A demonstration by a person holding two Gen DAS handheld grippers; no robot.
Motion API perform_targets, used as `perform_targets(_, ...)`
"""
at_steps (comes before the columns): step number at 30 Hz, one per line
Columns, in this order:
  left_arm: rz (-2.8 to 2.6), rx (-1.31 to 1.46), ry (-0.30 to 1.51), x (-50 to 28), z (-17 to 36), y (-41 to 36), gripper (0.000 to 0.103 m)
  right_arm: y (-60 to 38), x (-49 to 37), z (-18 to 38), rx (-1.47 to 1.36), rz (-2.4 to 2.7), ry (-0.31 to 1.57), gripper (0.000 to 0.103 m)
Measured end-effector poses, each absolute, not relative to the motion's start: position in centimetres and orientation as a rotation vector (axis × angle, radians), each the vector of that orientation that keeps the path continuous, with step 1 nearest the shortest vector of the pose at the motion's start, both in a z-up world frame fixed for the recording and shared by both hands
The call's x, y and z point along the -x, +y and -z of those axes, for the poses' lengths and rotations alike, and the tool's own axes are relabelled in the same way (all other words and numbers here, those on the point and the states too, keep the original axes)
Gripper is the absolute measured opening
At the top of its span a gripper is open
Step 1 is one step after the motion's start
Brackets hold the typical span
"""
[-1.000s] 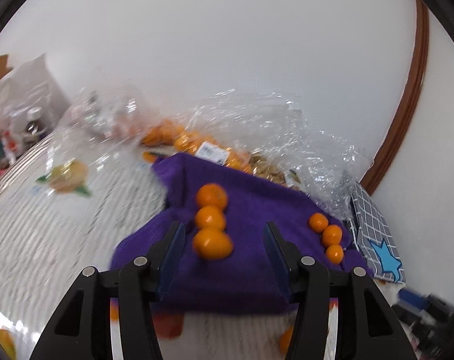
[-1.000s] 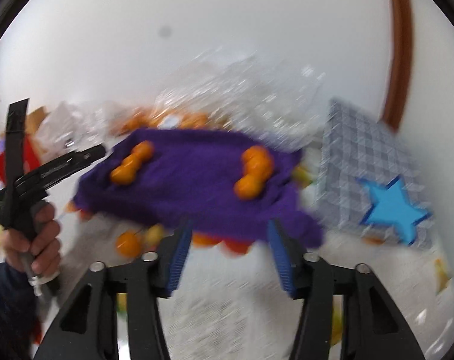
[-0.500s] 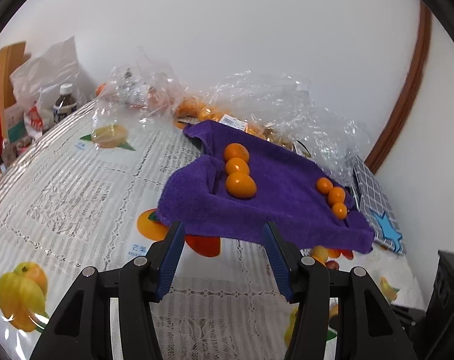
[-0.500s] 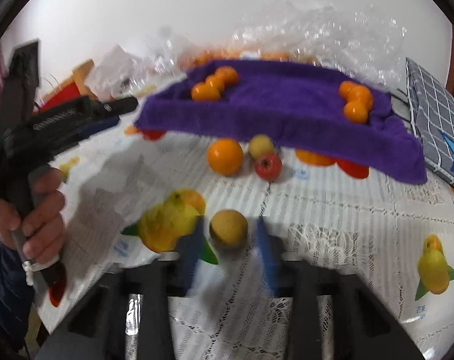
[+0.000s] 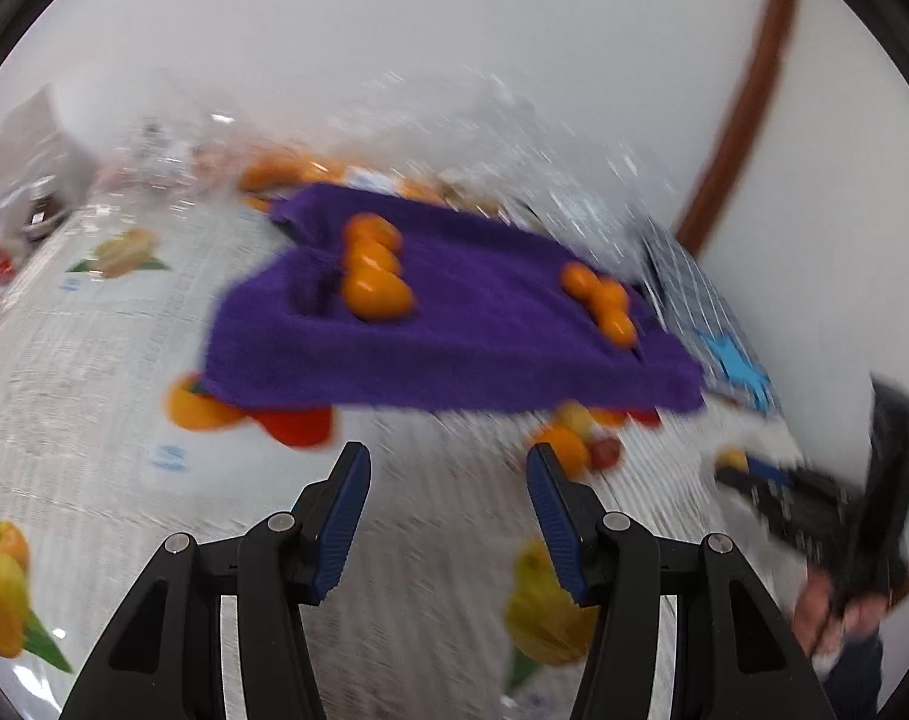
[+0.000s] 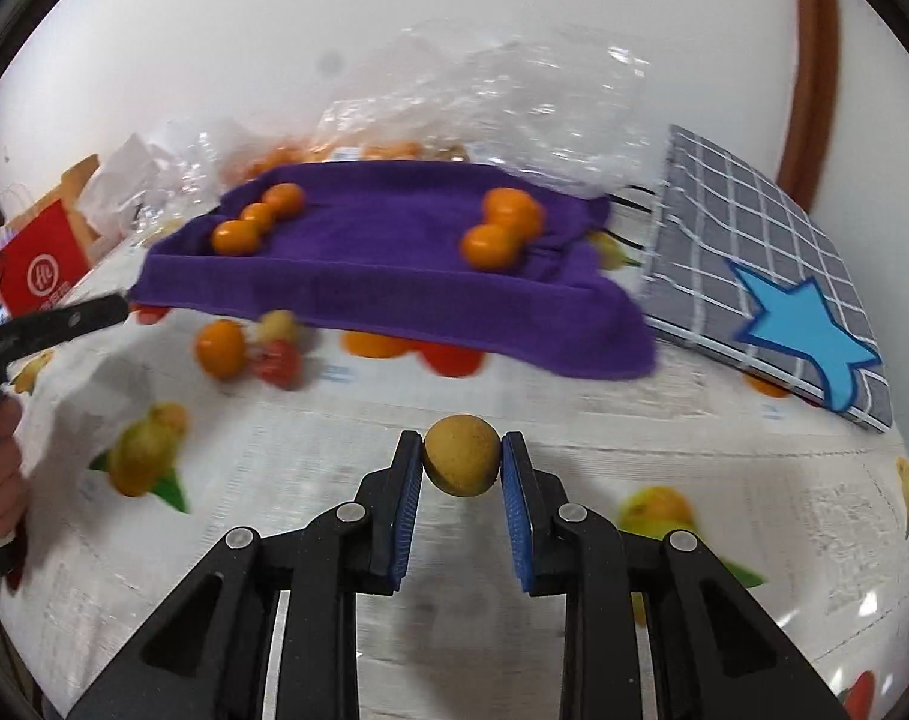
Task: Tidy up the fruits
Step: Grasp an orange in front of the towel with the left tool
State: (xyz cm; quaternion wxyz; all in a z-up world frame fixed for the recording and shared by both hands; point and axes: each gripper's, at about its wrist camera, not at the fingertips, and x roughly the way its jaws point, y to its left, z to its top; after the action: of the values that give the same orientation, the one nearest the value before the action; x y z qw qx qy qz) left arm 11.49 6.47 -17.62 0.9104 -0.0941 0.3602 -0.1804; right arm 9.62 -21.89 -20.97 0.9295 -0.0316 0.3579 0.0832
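My right gripper is shut on a small yellow-brown round fruit, pinched between its blue pads above the tablecloth. A purple towel lies further back and carries two rows of oranges: one row at its left and one at its right. Loose in front of the towel's left part lie an orange, a pale yellow fruit and a small red fruit. In the blurred left wrist view my left gripper stands open over bare cloth, short of the towel, with nothing between its fingers.
A grey checked cloth with a blue star lies right of the towel. Crumpled clear plastic bags with more oranges sit behind it by the white wall. A red box stands far left. A hand holds the other gripper at the left edge.
My right gripper closed on the yellow-brown fruit, which lay on the cloth between its open fingers half a second ago. My left gripper has swung so the towel sits further right and the view blurs.
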Motion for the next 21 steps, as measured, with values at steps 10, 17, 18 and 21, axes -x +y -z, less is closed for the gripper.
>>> perform_targets(10,0.371,0.084,0.815,-13.6,18.3,0.3,0.052,-26.4,-10.2,21.4,-0.078,-0.17,0.743,0.027)
perform_targets(17,0.374,0.119,0.86,-15.5,19.1,-0.7,0.034,-26.9,-10.4,21.6,-0.137,-0.217,0.754,0.027)
perform_targets(18,0.392,0.124,0.859,-15.4,19.2,-0.7,0.03,-26.8,-10.5,21.6,-0.134,-0.218,0.755,0.027)
perform_targets(21,0.393,0.144,0.853,-15.4,19.1,-0.3,0.03,-26.8,-10.5,21.7,-0.137,-0.222,0.76,0.027)
